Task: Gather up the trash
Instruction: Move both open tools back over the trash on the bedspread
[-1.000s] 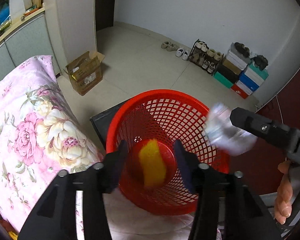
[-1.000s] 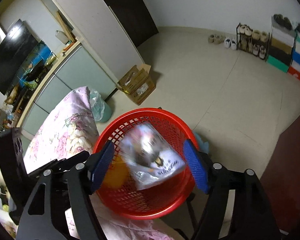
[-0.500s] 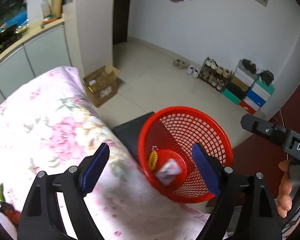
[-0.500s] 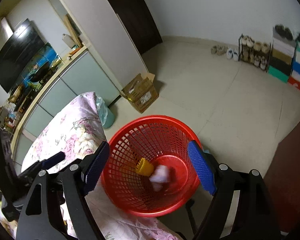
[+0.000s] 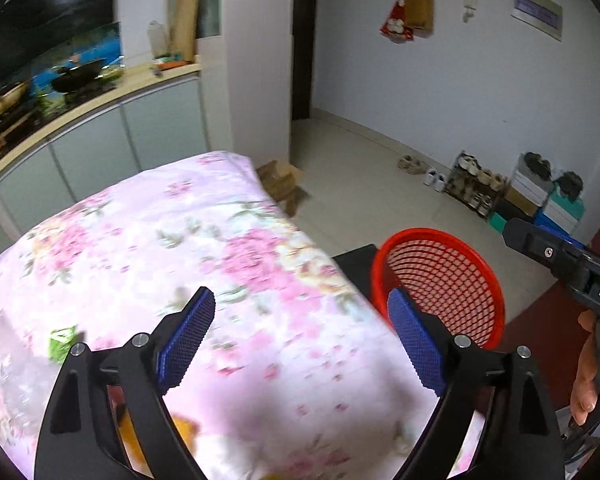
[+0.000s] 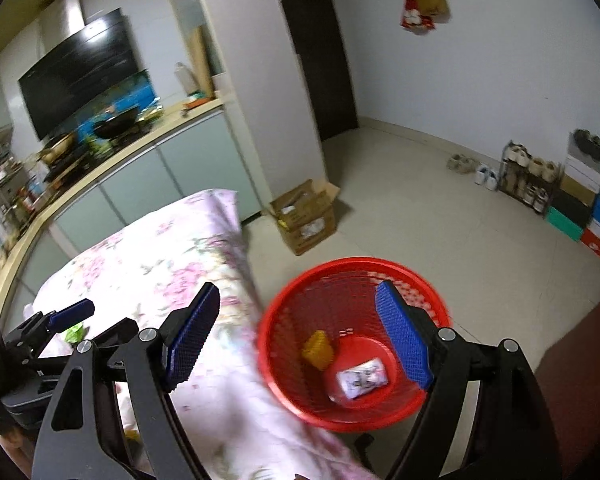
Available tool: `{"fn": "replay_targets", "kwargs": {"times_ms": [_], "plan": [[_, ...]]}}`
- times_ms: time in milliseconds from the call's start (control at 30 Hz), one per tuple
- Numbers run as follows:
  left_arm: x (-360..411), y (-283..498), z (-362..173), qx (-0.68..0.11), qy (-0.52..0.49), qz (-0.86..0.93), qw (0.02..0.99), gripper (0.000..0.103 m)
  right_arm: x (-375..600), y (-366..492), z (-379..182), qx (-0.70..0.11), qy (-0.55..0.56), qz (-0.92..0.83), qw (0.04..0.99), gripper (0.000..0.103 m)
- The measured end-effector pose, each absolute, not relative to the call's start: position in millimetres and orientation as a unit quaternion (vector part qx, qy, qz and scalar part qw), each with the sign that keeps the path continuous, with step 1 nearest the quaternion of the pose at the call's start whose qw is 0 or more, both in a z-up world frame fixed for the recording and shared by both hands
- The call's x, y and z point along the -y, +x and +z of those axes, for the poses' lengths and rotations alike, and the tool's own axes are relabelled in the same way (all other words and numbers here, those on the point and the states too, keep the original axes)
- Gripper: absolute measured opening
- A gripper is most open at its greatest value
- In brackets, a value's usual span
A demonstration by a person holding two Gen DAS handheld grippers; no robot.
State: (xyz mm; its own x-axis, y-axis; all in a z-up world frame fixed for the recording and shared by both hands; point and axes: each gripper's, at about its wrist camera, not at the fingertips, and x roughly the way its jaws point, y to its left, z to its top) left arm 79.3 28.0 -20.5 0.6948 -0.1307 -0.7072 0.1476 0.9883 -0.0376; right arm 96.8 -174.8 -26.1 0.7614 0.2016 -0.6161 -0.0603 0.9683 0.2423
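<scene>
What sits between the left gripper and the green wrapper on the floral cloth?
Nothing visible does. The left gripper has open, empty jaws over the pink floral cloth, and the small green wrapper lies uncovered beside its left finger.

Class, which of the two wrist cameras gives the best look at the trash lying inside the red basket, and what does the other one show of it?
The right wrist view: it looks down into the red basket, showing a yellow piece and a white wrapper on its bottom. The left wrist view sees only the basket's rim and mesh wall; its contents are hidden.

Dim indoor light, motion blur, fisheye-warped edges
</scene>
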Motion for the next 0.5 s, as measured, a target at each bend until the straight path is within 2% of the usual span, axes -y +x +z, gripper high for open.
{"fn": "replay_targets", "kwargs": {"times_ms": [500], "plan": [[-142, 25, 7, -0.358, -0.047, 0.019, 0.932, 0.085, 91, 83, -21, -0.349, 0.071, 0.161, 0.920, 0.079]]}}
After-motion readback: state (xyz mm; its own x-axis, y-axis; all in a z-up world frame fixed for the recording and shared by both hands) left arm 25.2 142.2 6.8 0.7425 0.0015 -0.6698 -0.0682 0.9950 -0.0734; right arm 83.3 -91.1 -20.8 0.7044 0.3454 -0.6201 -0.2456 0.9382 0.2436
